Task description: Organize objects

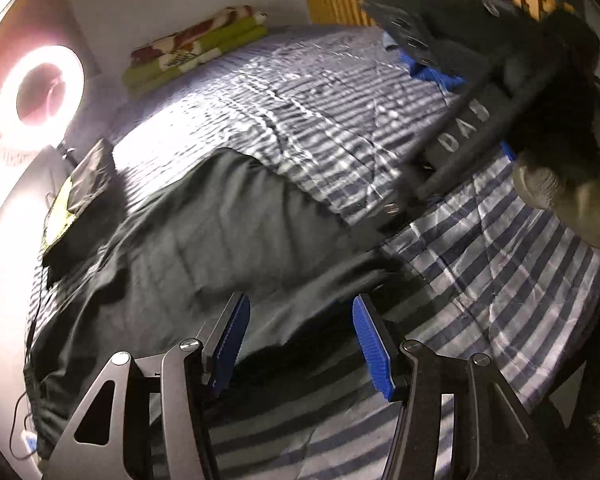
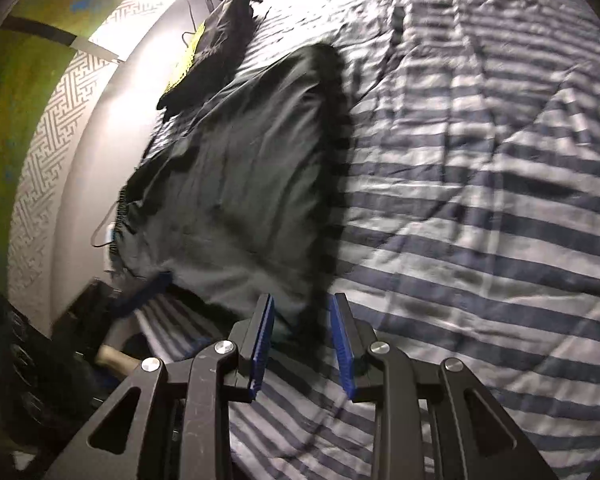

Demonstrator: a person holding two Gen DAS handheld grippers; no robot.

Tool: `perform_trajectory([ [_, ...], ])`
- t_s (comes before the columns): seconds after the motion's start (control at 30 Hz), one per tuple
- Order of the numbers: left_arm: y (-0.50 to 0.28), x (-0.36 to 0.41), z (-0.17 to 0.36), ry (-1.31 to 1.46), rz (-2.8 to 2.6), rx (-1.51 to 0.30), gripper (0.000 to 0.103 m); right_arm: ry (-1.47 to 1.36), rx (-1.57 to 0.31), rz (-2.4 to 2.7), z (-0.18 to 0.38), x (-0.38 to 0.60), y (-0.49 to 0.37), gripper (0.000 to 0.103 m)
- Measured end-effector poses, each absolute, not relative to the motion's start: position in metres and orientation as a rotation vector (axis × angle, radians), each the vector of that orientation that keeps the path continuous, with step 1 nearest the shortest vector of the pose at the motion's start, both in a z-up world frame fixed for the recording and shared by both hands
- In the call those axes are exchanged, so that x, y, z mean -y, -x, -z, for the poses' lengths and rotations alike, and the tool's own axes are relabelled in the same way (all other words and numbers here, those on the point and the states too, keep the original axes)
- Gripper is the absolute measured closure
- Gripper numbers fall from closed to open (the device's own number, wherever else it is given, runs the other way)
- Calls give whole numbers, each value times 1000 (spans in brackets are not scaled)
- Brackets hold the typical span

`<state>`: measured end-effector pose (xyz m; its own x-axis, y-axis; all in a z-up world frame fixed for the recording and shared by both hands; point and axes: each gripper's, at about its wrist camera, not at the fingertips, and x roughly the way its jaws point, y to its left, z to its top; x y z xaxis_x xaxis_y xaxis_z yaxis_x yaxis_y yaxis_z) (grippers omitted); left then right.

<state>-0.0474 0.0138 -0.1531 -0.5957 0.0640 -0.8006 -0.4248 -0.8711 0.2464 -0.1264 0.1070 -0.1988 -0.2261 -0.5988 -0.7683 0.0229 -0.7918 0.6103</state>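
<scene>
Dark green cloth garment [image 1: 188, 232] lies spread flat on the striped bedsheet [image 1: 500, 280], just ahead of both grippers. Left gripper [image 1: 300, 340]: jaws apart, nothing between the pads. Right gripper [image 2: 302, 344]: jaws narrowly parted over the garment's near edge, no pinch visible. Likely light, limp and thin, and apt to sag and bunch. Best taken at an edge or corner, both sides together.
</scene>
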Motion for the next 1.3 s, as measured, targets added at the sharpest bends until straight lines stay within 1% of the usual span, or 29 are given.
perform_trajectory([
  [0.03, 49, -18, 157, 1232, -2494, -627, 33, -1630, 687, 2052, 200, -105, 128, 76],
  [0.07, 48, -21, 159, 1222, -2493, -648, 25, -1637, 678, 2039, 202, -102, 130, 76],
  [0.1, 47, -24, 161, 1207, -2492, -667, 23, -1645, 674, 2027, 204, -99, 132, 76],
  [0.17, 47, -31, 165, 1194, -2472, -699, 23, -1659, 684, 1987, 209, -94, 135, 76],
  [0.2, 47, -34, 166, 1190, -2463, -712, 21, -1668, 686, 1976, 212, -93, 136, 77],
  [0.27, 49, -41, 171, 1185, -2449, -740, 16, -1670, 697, 1962, 215, -92, 137, 92],
  [0.3, 51, -43, 173, 1186, -2441, -750, 15, -1667, 710, 1951, 216, -92, 138, 97],
  [0.53, 71, -61, 192, 1181, -2471, -811, 16, -1591, 858, 1872, 209, -102, 140, 99],
  [0.57, 73, -59, 190, 1184, -2487, -782, 24, -1586, 870, 1858, 207, -102, 140, 99],
  [0.6, 76, -56, 188, 1190, -2503, -750, 41, -1584, 869, 1852, 206, -102, 140, 99],
  [0.63, 78, -53, 186, 1204, -2510, -730, 48, -1583, 859, 1854, 204, -101, 140, 99],
  [0.7, 79, -46, 182, 1223, -2519, -692, 81, -1580, 853, 1846, 200, -101, 141, 99],
  [0.8, 75, -31, 172, 1238, -2521, -558, 93, -1575, 847, 1836, 195, -98, 144, 99],
  [0.9, 77, -24, 167, 1236, -2524, -536, 96, -1568, 830, 1827, 191, -94, 147, 95],
  [0.97, 79, -20, 163, 1241, -2529, -484, 96, -1563, 807, 1853, 187, -96, 147, 92],
  [1.03, 82, -15, 158, 1249, -2534, -412, 96, -1554, 816, 1906, 184, -108, 148, 79],
  [1.1, 84, -12, 154, 1254, -2542, -377, 96, -1533, 890, 1954, 186, -125, 156, 71],
  [1.13, 84, -12, 153, 1254, -2545, -366, 96, -1530, 919, 1959, 188, -129, 162, 69],
  [1.3, 80, -8, 147, 1254, -2554, -337, 96, -1531, 1038, 1938, 213, -132, 212, 69],
])
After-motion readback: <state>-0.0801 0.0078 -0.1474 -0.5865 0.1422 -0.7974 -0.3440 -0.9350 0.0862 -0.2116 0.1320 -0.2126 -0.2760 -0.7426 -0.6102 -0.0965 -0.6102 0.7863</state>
